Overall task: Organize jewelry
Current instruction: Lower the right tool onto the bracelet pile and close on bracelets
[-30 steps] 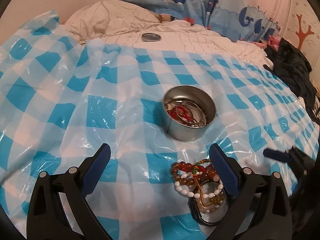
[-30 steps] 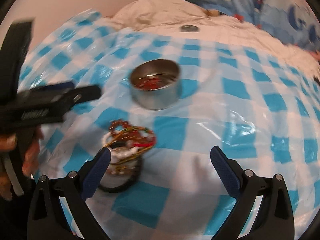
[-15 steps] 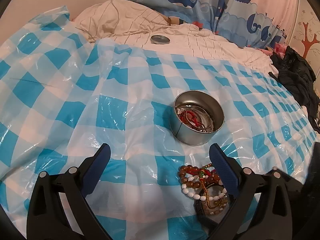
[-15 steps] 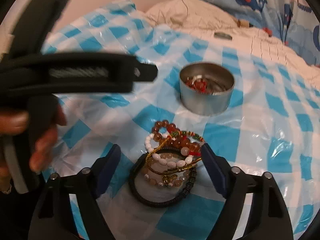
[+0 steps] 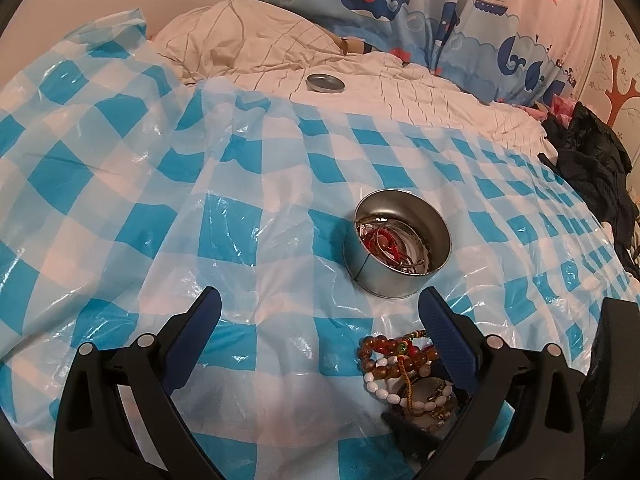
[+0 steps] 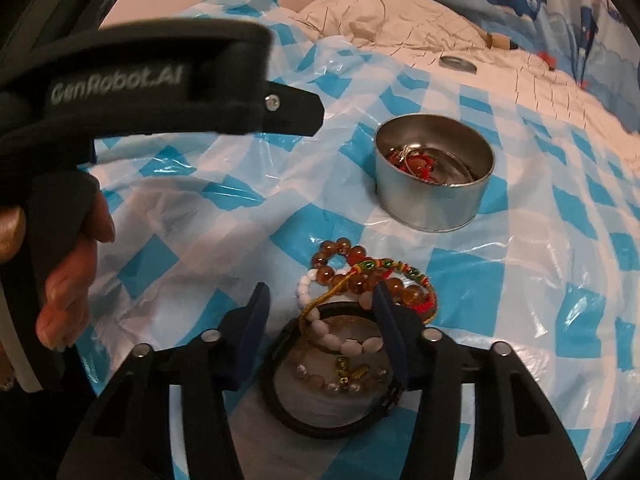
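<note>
Whale-print curtains back a bed (image 5: 400,92) under a blue-and-white checked plastic sheet (image 5: 160,184). We are picking from the tangled heap of beaded bracelets (image 6: 352,312), just short of the round metal tin (image 6: 434,172) holding red jewelry. Right tongs (image 6: 322,302) are closing around it; left tongs (image 5: 320,316) stand wide, empty. Next we should pinch one strand.
</note>
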`<state>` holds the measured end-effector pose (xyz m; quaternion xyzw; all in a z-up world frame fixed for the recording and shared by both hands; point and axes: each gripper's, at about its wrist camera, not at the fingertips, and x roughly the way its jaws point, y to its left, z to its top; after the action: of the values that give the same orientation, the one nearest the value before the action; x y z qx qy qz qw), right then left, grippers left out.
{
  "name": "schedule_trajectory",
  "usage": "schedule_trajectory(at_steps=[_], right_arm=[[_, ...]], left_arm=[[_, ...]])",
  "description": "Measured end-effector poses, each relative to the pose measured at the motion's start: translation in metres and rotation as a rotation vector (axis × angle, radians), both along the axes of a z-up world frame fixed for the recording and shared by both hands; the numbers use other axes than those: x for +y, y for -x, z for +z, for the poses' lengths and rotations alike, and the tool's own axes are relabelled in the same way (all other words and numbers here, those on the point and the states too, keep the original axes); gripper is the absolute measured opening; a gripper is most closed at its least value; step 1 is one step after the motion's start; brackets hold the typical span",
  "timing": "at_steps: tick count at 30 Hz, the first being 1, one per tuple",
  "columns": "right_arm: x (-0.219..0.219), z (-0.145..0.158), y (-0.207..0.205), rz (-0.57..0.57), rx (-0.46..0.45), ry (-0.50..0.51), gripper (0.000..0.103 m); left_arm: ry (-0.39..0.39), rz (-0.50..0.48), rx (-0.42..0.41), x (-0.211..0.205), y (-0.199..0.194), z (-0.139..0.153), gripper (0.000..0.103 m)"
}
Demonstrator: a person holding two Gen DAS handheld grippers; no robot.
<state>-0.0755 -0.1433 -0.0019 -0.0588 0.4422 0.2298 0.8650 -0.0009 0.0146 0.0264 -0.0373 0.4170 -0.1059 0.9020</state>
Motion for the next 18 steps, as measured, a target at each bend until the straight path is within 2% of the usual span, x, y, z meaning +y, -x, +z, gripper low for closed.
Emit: schedule_trajectory(at_steps=[4, 6, 9, 11, 13, 15, 18], right_arm=[[-0.005, 0.01, 0.003, 0.037, 0.004, -0.091, 0.047], [-0.001, 0.012, 0.006, 0.061, -0.002, -0.095, 0.047], [0.001, 0.0, 0.0, 0.051, 0.063, -0.078, 0.047], [-0.004, -0.009, -0.008, 0.025, 0.117, -0.106, 0.047], [-0.005, -0.011, -0.013, 0.013, 0.13, -0.138, 0.047], [-0.006, -0.013, -0.018, 0.001, 0.141, -0.167, 0.044], [-0.008, -0.017, -0.024, -0.023, 0.157, -0.2, 0.028]], left_arm=[[-0.003, -0.002, 0.001, 0.0, 0.0, 0.0, 0.095], [0.0, 0.001, 0.001, -0.001, 0.0, 0.0, 0.095], [0.002, 0.001, 0.0, -0.001, -0.001, 0.0, 0.095], [0.001, 0.0, 0.002, -0.001, -0.001, 0.0, 0.095], [0.003, 0.0, 0.003, -0.001, -0.001, 0.0, 0.095], [0.005, 0.0, 0.004, -0.002, -0.002, 0.0, 0.095], [0.002, -0.005, 0.006, -0.004, -0.002, -0.001, 0.095]])
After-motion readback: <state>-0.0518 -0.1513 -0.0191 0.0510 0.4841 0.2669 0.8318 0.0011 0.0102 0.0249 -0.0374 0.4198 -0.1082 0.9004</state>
